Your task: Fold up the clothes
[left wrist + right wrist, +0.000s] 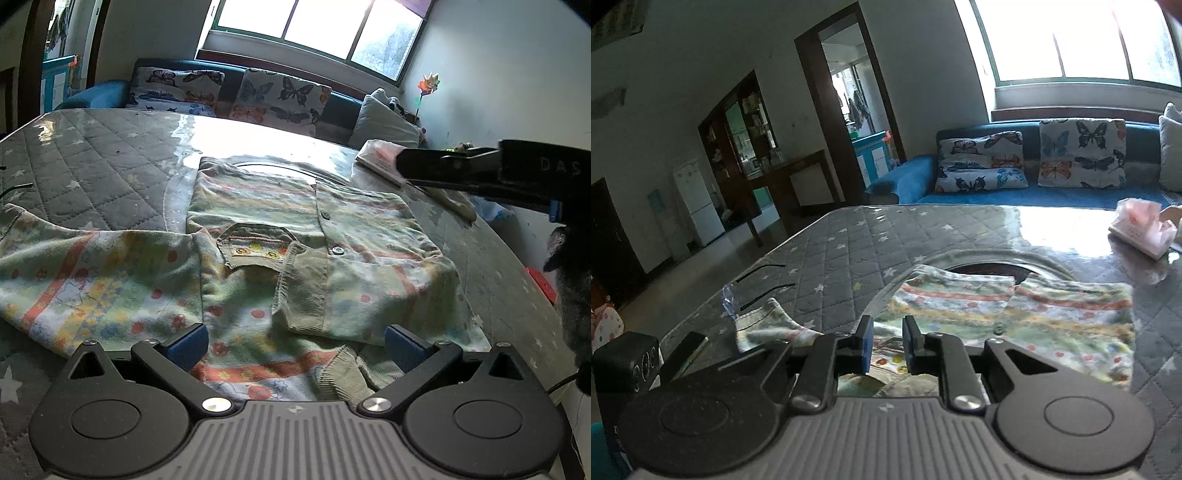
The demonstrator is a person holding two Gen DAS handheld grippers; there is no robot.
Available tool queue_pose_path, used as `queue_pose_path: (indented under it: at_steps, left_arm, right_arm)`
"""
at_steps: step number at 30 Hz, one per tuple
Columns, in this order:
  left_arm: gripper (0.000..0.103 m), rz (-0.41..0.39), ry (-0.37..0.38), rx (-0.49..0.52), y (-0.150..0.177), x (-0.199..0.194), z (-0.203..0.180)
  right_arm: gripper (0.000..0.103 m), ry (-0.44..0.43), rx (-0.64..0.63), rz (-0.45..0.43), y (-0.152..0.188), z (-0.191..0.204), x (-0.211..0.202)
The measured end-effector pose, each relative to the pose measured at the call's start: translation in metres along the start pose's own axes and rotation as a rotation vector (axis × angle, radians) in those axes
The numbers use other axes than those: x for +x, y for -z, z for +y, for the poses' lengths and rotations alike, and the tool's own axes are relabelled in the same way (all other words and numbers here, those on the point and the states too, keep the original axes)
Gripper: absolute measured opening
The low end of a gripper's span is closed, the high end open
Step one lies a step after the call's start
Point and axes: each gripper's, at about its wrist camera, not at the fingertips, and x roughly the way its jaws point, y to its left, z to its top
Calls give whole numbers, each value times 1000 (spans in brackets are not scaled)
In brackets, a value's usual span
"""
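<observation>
On the quilted grey table cover (92,155) with its small stars, under a glossy clear sheet, lay a child's striped, flower-printed cardigan (258,258), partly folded: one sleeve (354,280) with its ribbed cuff was laid across the front, over the button band and just beside the small pocket (255,247), while the other sleeve (74,273) stretched out flat toward the left of the left wrist view. The left gripper (295,347) hung low over the near hem, tilted downward, its blue-padded jaws spread wide with cloth lying below and between them; the pads did not appear to press on anything. The right gripper (887,343) pointed downward over the garment's near edge. Its jaws stood close together with a narrow gap, and patterned cloth showed through that gap, though whether the pads touched the fabric could not be told. In the left wrist view the right gripper's black body (480,168) entered from the right edge, above the table, its far end cut off by the frame. A pink packet (1141,229) lay near the table's far corner, partly hidden behind that body in the left view. Glare from the window (1082,40) washed out the table's far middle, and a round rim beneath the cardigan's top edge was only partly visible. A sofa (979,195) with butterfly cushions (1082,151) stood behind the table.
</observation>
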Motion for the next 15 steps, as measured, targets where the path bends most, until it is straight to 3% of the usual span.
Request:
queue_pose_path:
  at_steps: [8,15]
  left_arm:
    - [103,-21,5,-2,-6,2,-2]
    - [102,-42,45,30,-16,8,-15]
  right_arm:
    - [24,143,-52,48,8,-37,-37]
    - [24,219,-62,202,49,-68,-50]
